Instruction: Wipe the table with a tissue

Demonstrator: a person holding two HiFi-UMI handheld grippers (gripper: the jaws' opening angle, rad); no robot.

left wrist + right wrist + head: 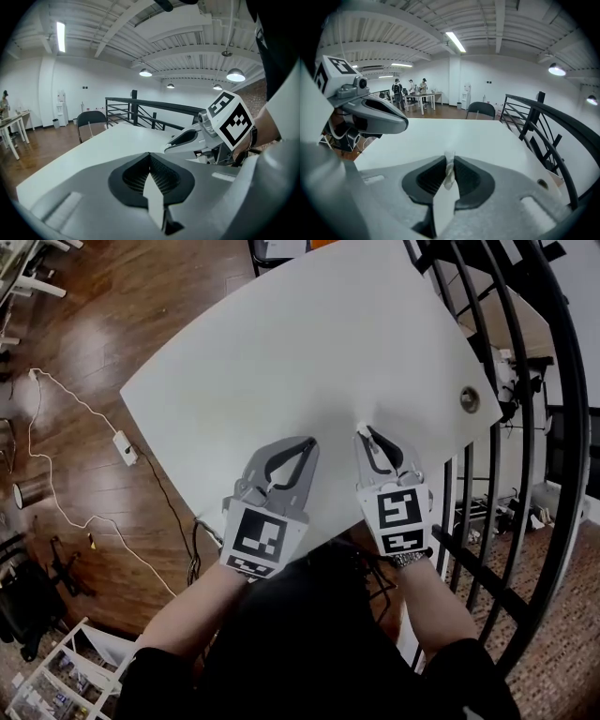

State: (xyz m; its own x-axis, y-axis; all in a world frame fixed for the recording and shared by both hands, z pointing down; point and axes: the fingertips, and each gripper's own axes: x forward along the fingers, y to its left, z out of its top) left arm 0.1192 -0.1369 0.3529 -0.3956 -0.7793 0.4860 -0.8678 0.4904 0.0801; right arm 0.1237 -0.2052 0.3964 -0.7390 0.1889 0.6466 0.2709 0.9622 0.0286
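We look down on a white table [309, 352], its near edge just in front of us. A black railing [525, 427] curves along its right side and a wooden floor [94, 324] lies to the left. Our two forearms reach in from below, side by side but apart, and both tools point away from us over the near part of the tabletop.

The left gripper [309, 442] has its jaws together with nothing between them, as its own view [150, 155] shows. The right gripper [364, 432] is beside it, and its jaws are pinched on a thin white tissue [449, 172]. From above, the tissue [361, 429] shows only as a small scrap at the tips, close over the tabletop.

A black chair [482, 110] stands at the table's far end. On the floor, a white cable [66, 399] snakes to a small adapter [125, 447] near the table's left corner. A round grommet [470, 399] is set in the tabletop by the railing.
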